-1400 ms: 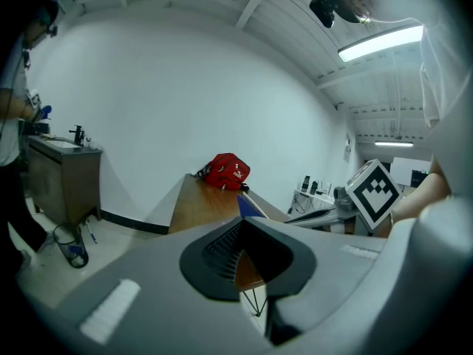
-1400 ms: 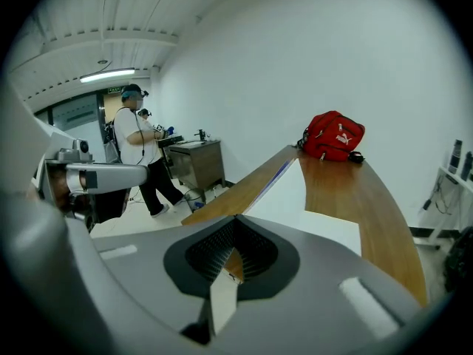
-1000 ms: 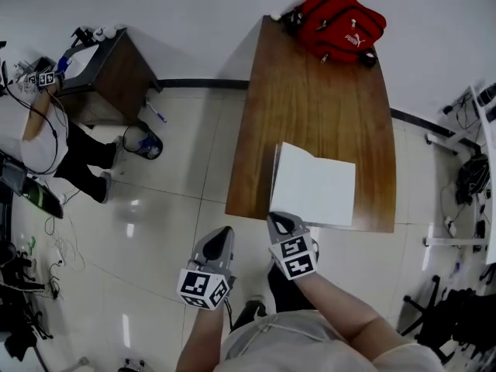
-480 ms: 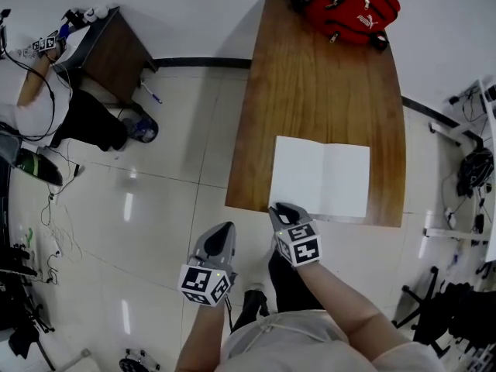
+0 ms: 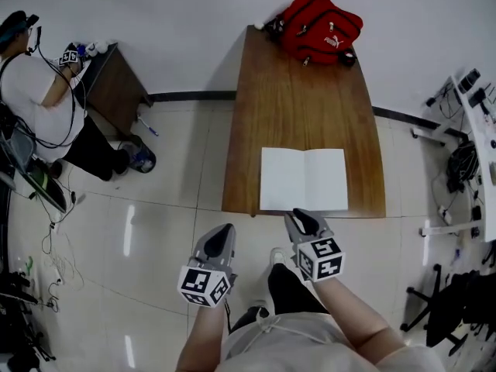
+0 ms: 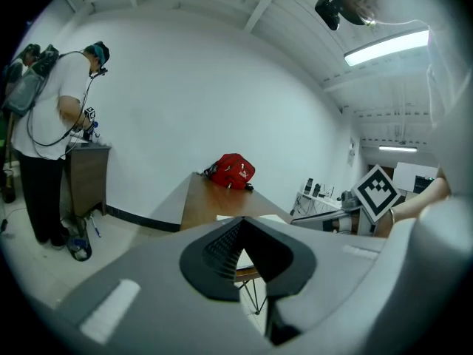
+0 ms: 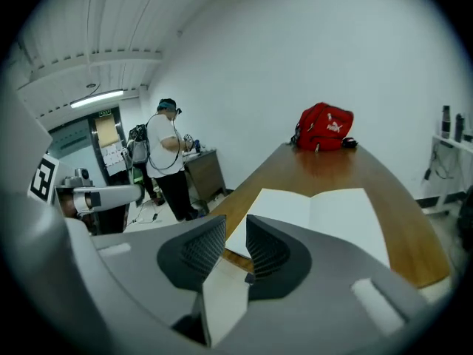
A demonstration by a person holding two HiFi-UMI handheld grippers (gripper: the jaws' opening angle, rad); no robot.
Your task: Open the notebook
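Note:
A notebook (image 5: 304,179) lies open and flat, both white pages up, near the front edge of the long wooden table (image 5: 302,107). It shows straight ahead in the right gripper view as the notebook (image 7: 325,213). My right gripper (image 5: 304,222) hovers just off the table's front edge, below the notebook's middle, with its jaws a little apart and nothing between them. My left gripper (image 5: 219,241) hangs over the floor, left of the table and away from the notebook. Its jaws meet at the tips and hold nothing.
A red bag (image 5: 319,28) sits at the table's far end by the wall. To the left, a person (image 5: 39,99) stands at a small dark side table (image 5: 116,84). White desks and cables (image 5: 473,115) crowd the right side. Shiny floor tiles lie below.
The notebook's raised left cover has dropped flat, so the book now lies fully open. My right gripper has drawn back from the notebook's corner to off the table edge. The left has stayed put.

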